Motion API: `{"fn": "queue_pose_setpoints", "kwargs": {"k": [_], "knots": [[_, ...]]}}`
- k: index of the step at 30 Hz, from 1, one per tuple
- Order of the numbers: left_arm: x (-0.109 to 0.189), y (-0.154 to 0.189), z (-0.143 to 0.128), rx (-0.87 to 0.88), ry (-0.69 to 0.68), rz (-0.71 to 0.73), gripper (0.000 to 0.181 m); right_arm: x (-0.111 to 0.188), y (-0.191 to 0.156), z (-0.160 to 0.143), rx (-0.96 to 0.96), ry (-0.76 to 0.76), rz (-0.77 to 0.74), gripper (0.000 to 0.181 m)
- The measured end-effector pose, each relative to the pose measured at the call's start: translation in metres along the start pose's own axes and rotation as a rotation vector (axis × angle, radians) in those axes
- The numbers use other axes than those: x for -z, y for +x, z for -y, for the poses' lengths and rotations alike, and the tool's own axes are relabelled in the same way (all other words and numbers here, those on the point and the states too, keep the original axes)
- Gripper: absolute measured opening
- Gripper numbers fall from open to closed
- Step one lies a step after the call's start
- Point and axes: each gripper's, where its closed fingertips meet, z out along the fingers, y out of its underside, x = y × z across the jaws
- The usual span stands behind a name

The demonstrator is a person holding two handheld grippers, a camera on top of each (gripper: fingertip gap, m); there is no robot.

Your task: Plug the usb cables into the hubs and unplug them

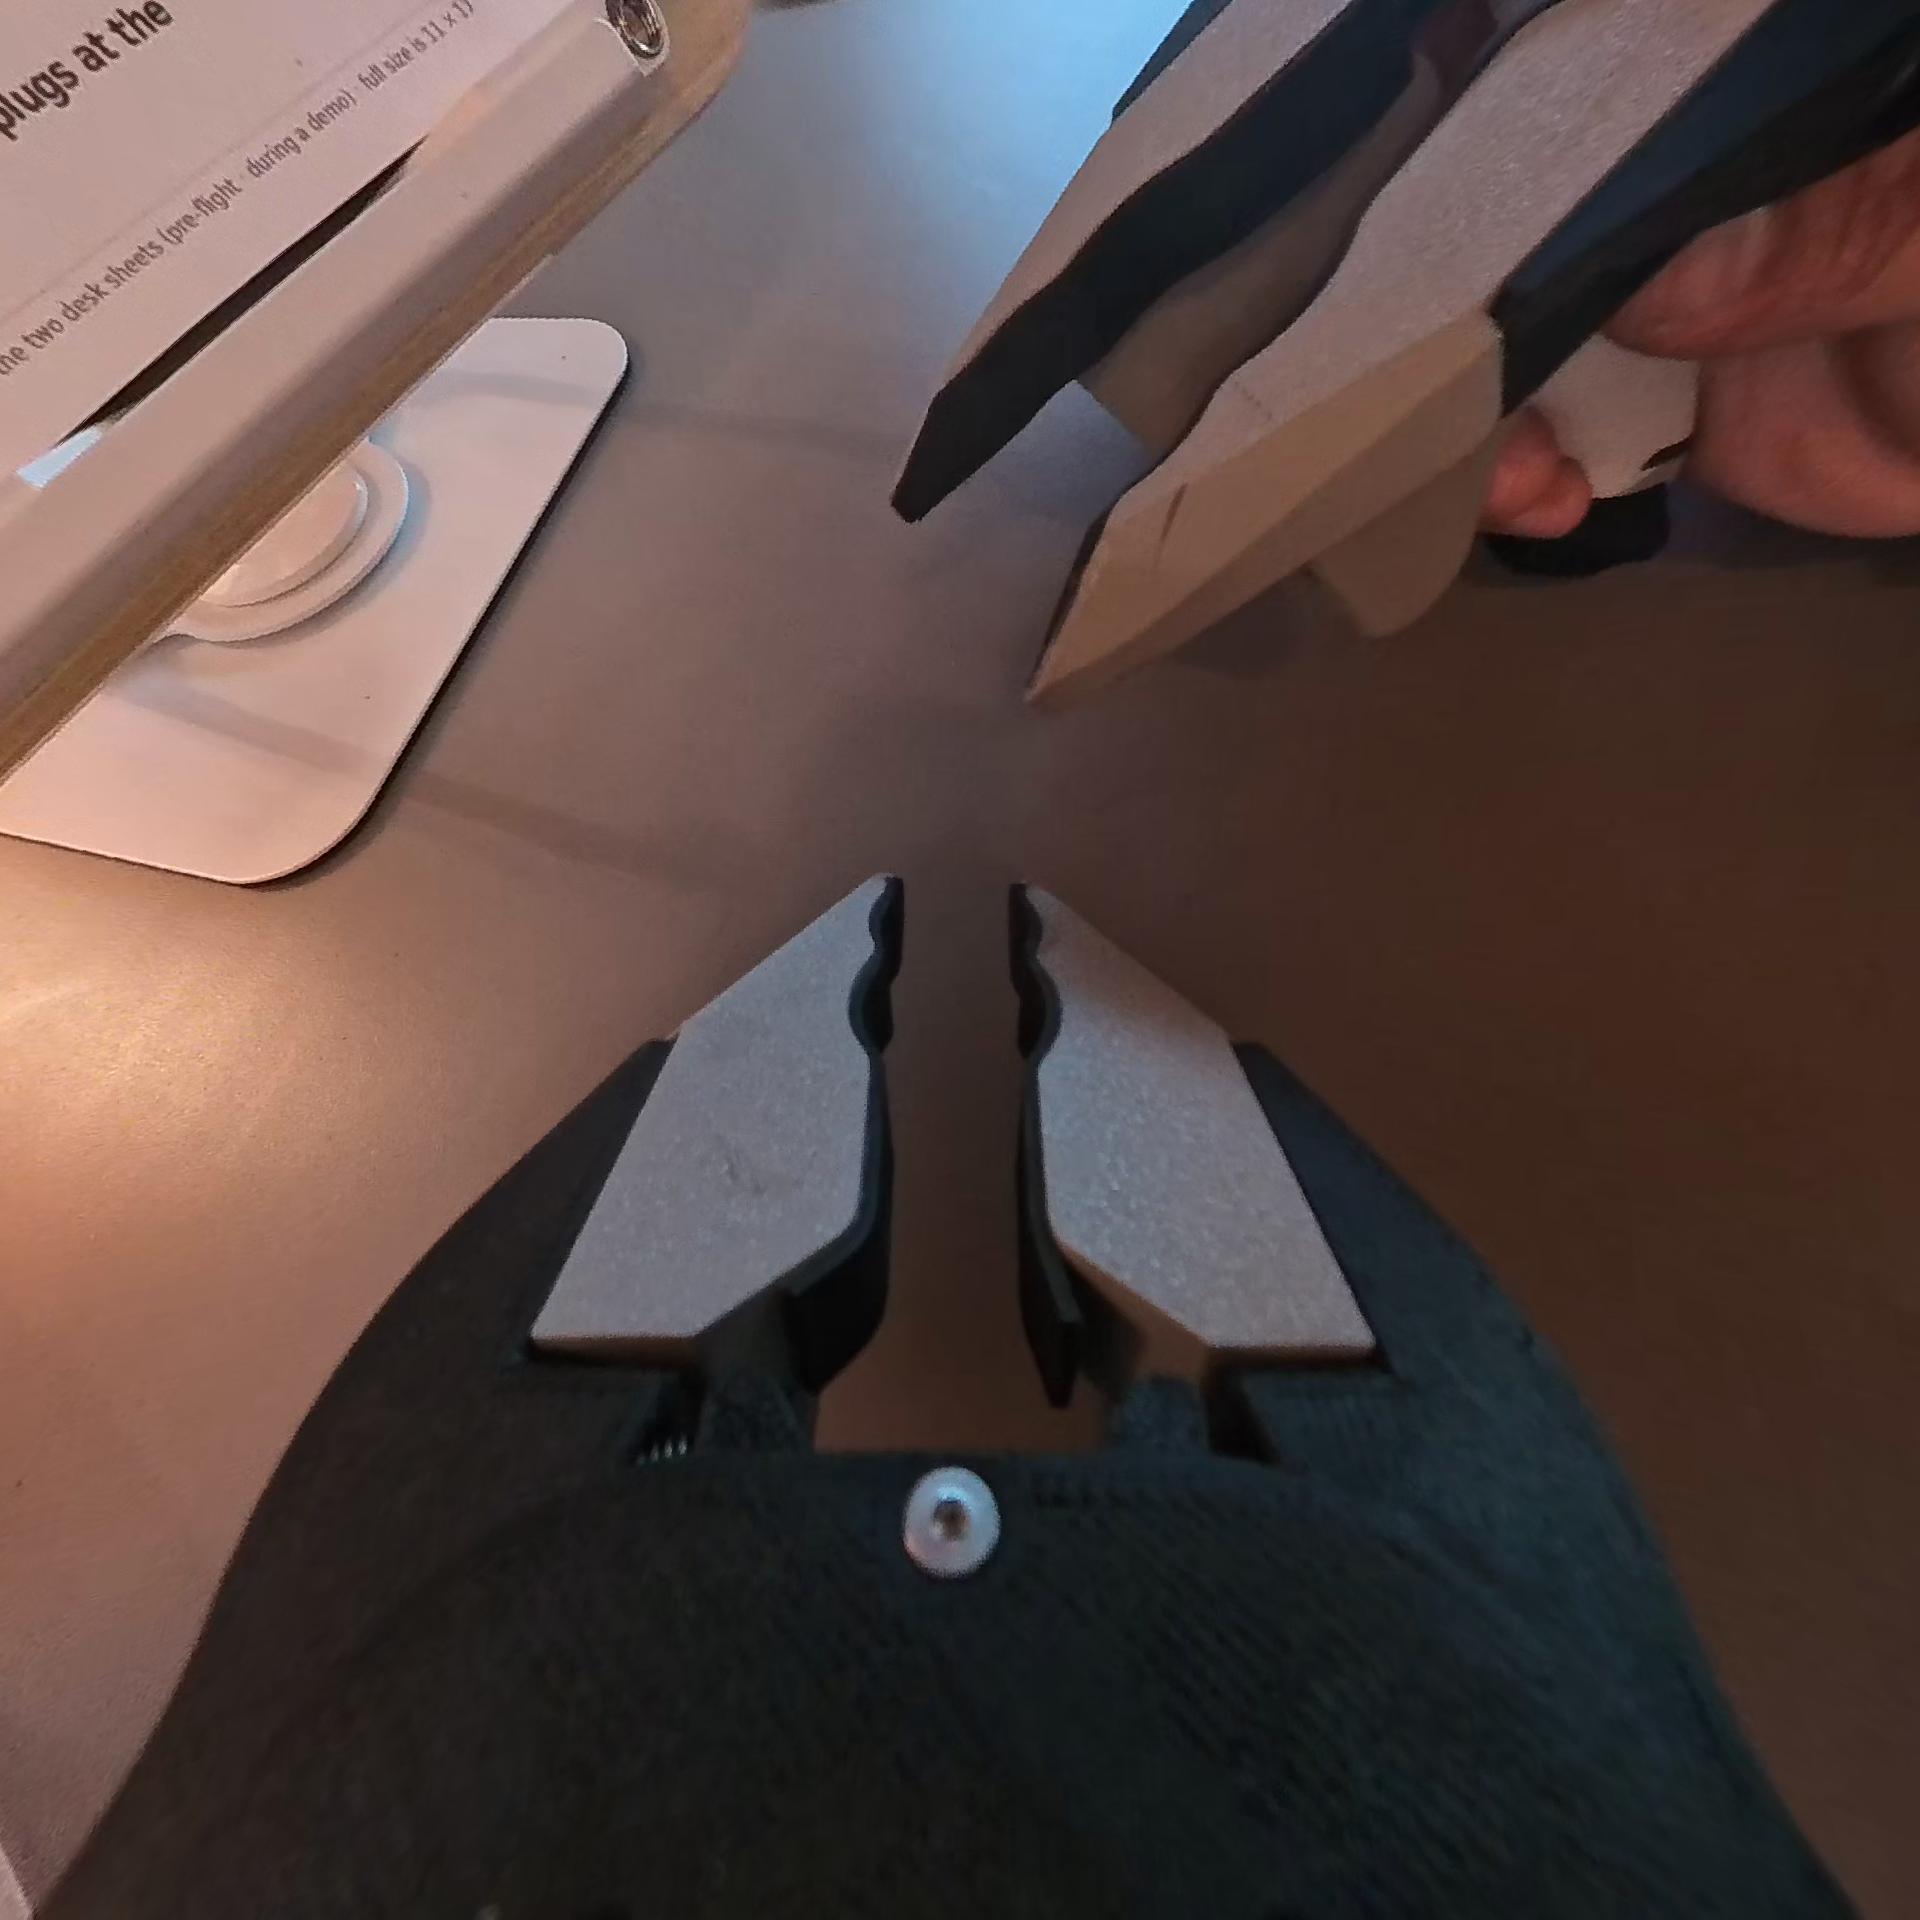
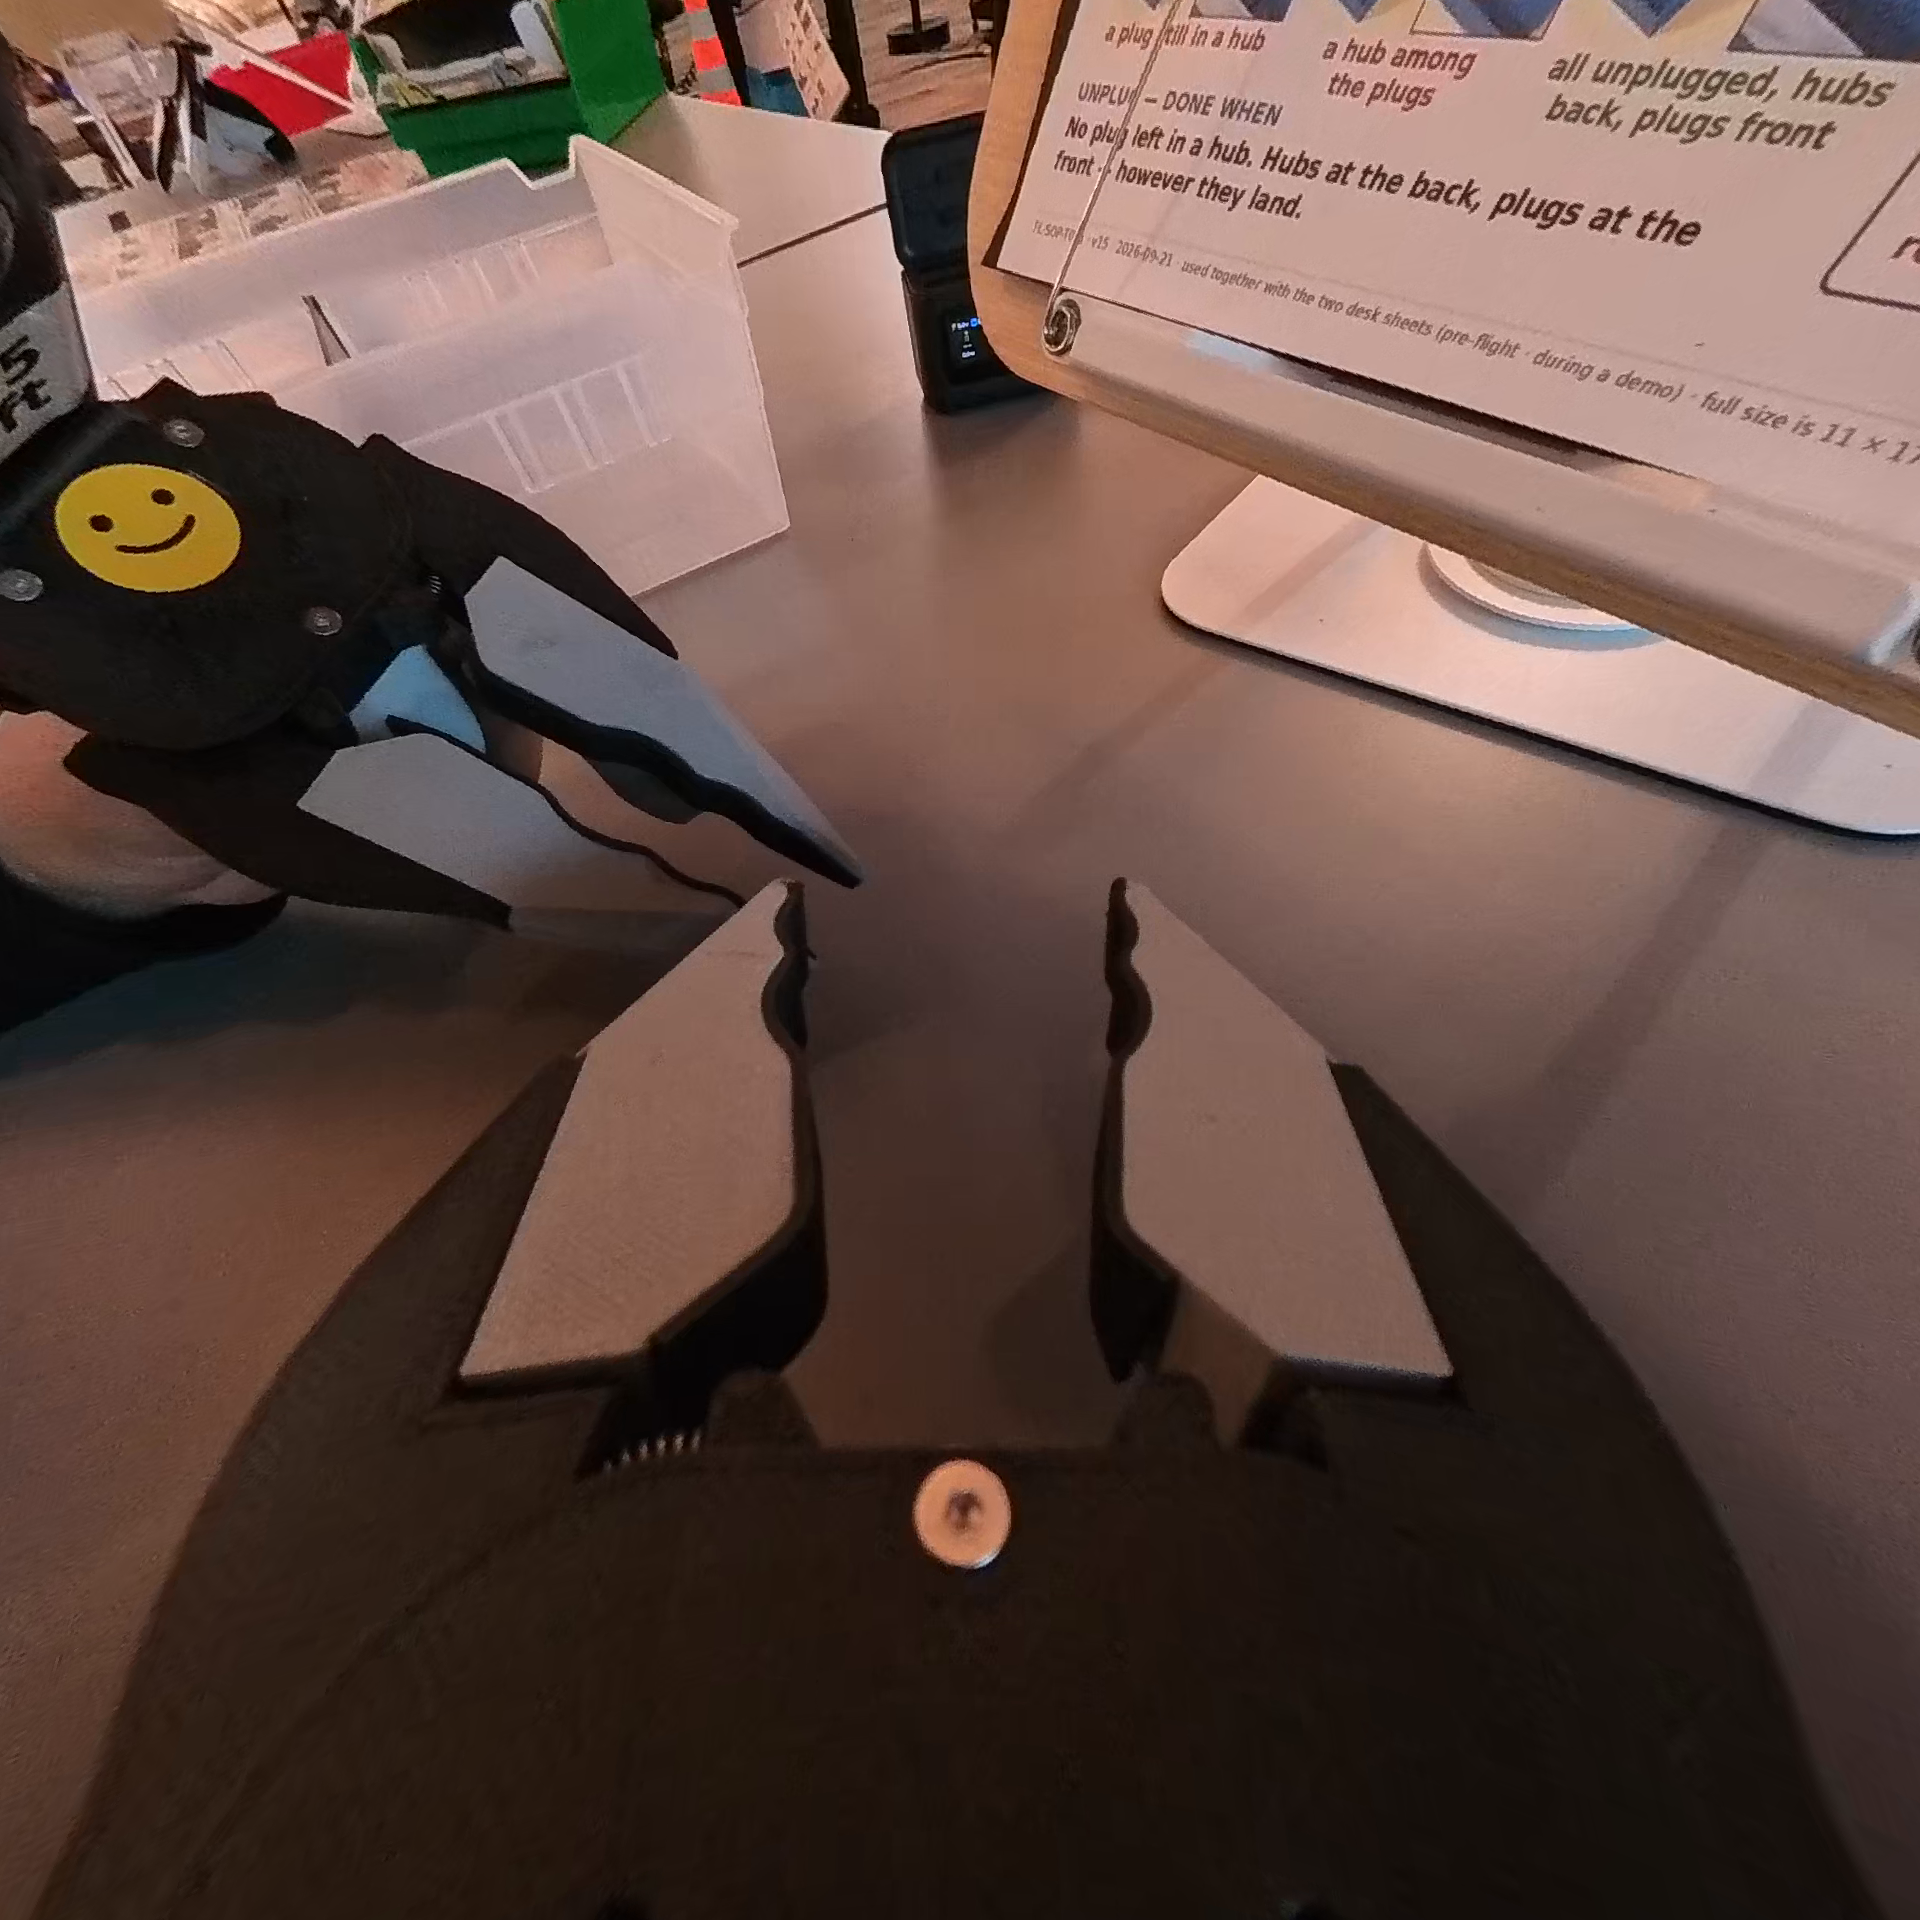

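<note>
Left gripper: the black-bodied left gripper (image 1: 956, 883) with grey wedge fingers is hovering over the bare grey tabletop (image 1: 1351, 987), its jaws standing slightly apart and gripping nothing; in the right wrist view it (image 2: 795, 883) is reaching in from the left, a round yellow smiley sticker (image 2: 148, 527) sitting on its body.

Right gripper: the matching right gripper (image 2: 956, 883) is hanging released, its jaws parted wider and empty; in the left wrist view it (image 1: 971, 608) is pointing down from the upper right, with a person's hand (image 1: 1756, 395) wrapping its grip.

Sign: a wood-edged board holding a printed white sheet (image 2: 1455, 239) is leaning on a white rounded stand base (image 2: 1455, 665) just beyond the grippers.

Black device: a small black box with a lit little screen (image 2: 951, 312) is standing behind the sign's left edge.

Bin: a clear plastic divided bin (image 2: 582, 353) is sitting on the tabletop at the far left; its visible compartments are showing no contents.

Task items: no usb cables or hubs are showing in either view.

Background: green and red objects (image 2: 520, 94) are lying far behind, too blurred to tell.
</note>
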Motion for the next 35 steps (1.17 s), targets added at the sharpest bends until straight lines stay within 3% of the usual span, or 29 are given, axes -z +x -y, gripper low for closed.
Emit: {"fn": "queue_pose_setpoints", "kwargs": {"k": [17, 24, 30, 35], "knots": [[0.003, -0.004, 0.002, -0.026, -0.001, 0.034, 0.018, 0.002, -0.002, 0.003, 0.027, 0.008, -0.004, 0.053], [0.024, -0.022, 0.019, -0.026, 0.073, 0.133, 0.021, 0.009, 0.002, 0.011, 0.089, 0.034, -0.056, 0.053], [0.075, -0.045, 0.063, -0.055, 0.3, 0.329, 0.027, 0.012, 0.005, 0.013, 0.095, 0.046, -0.078, 0.053], [0.072, -0.052, 0.053, 0.026, 0.295, 0.321, 0.033, 0.01, 0.002, 0.012, 0.102, 0.037, -0.069, 0.053]]}}
